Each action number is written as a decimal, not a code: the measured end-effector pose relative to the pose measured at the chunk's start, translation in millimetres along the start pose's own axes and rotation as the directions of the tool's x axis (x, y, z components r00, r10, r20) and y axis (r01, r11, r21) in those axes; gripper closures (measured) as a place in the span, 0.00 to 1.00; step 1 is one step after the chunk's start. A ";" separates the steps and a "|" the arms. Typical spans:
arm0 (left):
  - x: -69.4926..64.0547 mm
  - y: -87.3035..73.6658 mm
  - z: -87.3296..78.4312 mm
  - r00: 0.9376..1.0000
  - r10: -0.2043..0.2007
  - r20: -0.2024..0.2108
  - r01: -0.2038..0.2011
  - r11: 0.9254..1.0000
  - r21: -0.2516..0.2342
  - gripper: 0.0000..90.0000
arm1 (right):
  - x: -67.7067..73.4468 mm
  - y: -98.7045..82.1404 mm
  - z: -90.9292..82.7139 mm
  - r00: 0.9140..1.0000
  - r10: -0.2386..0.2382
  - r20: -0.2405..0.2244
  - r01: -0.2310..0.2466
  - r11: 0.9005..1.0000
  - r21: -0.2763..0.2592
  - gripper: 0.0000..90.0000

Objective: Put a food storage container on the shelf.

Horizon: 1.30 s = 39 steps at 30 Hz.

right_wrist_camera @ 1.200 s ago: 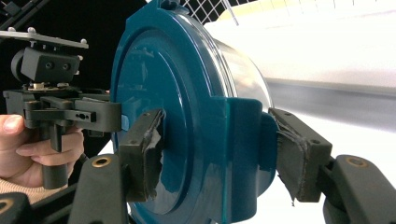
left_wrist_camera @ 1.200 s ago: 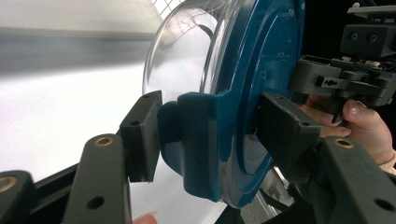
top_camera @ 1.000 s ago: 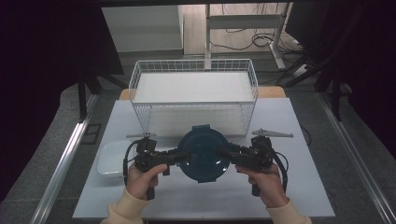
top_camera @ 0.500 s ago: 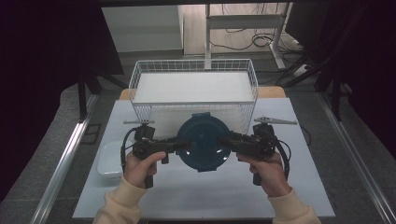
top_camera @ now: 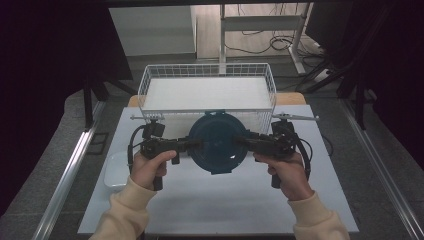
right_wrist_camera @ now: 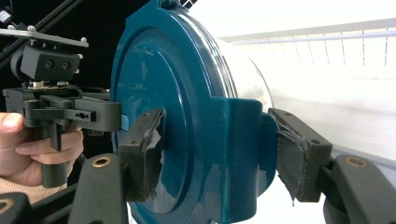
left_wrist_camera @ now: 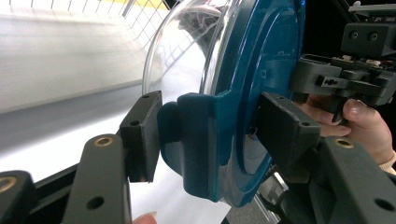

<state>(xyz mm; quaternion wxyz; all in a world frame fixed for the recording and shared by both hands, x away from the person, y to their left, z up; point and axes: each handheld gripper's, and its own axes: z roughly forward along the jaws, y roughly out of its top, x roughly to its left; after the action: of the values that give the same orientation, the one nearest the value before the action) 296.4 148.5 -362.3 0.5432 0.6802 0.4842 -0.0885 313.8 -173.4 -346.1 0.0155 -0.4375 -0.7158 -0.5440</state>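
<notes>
We hold the lidded blue container level between both grippers, left and right, each one's fingers clamped on an opposite side latch, so it clears the wire basket rim.

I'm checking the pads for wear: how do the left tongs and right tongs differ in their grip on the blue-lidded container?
The left tongs have smooth, intact pads; the right tongs have torn, frayed ones. In the high view, left grips the container from its left side, right from the opposite side. Both clamp a blue lid latch, lifting it off the table.

Wire basket, white dish
</notes>
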 end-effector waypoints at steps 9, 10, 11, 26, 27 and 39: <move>-5.5 12.7 -3.9 1.000 0.008 -0.005 -0.008 1.000 -0.014 0.47 | 3.5 15.6 -1.2 1.000 -0.012 -0.002 0.012 1.000 0.003 0.43; -6.4 14.7 -4.3 1.000 0.007 -0.005 -0.007 1.000 -0.016 0.47 | 3.9 17.4 -1.3 1.000 -0.012 -0.003 0.012 1.000 0.003 0.43; -6.9 16.4 -4.6 1.000 0.007 -0.005 -0.007 1.000 -0.015 0.47 | 4.3 19.7 -1.6 1.000 -0.014 -0.004 0.014 1.000 0.004 0.43; -14.2 43.4 -9.2 1.000 0.016 -0.009 -0.016 1.000 -0.020 0.46 | 9.0 45.5 -3.7 1.000 -0.023 0.001 0.023 1.000 -0.009 0.43; -14.6 45.1 -9.7 1.000 0.016 -0.011 -0.017 1.000 -0.022 0.46 | 9.1 47.9 -3.3 1.000 -0.025 0.000 0.025 1.000 -0.009 0.43; -9.9 62.9 -10.8 1.000 0.009 -0.021 -0.010 1.000 -0.023 0.46 | 5.2 66.7 5.1 1.000 -0.027 -0.012 0.027 1.000 0.004 0.43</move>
<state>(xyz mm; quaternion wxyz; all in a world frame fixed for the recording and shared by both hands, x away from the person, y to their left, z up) 334.4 155.6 -310.5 0.5464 0.6771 0.4875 -0.0734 355.9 -164.5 -294.7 0.0137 -0.4244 -0.7228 -0.5453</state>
